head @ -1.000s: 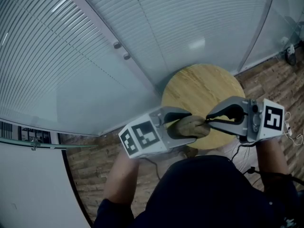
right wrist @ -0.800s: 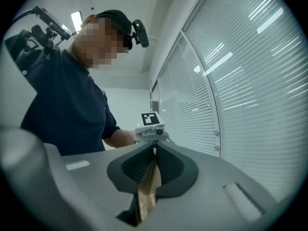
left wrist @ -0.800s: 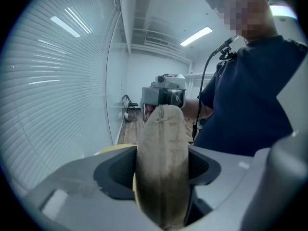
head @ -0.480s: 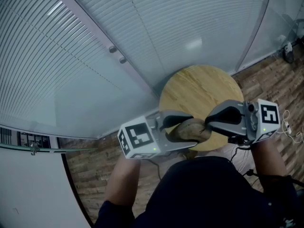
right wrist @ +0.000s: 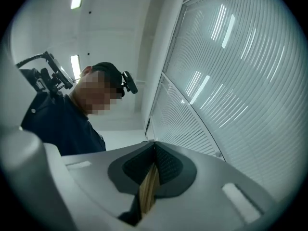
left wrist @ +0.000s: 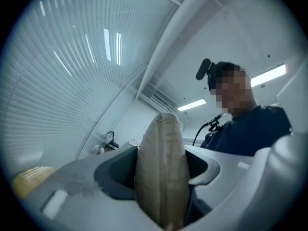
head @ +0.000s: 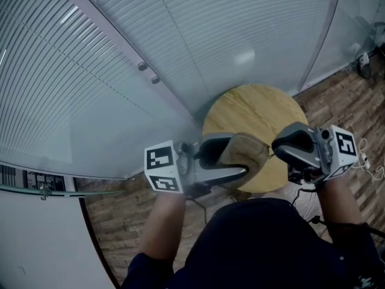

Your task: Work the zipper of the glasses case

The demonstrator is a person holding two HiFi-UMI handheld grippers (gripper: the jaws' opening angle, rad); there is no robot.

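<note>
Head view: glasses case (head: 249, 151), tan, held over the near edge of the round table (head: 255, 107). Left gripper (head: 234, 156) clamped across its flat sides. Long axis runs toward right gripper (head: 278, 149); free end just beside those tips, so the right is nearer.
Left gripper view: case upright between the pads, seam (left wrist: 166, 143) facing the camera.
Right gripper view: jaws pressed together; tan strip (right wrist: 149, 194) behind them, zipper pull or table undecidable

The left gripper's (left wrist: 161, 150) jaws are masking the glasses case's (left wrist: 161, 182) sides; the view's lower edge is cropping its base; its zipper is blurring beyond telling.
</note>
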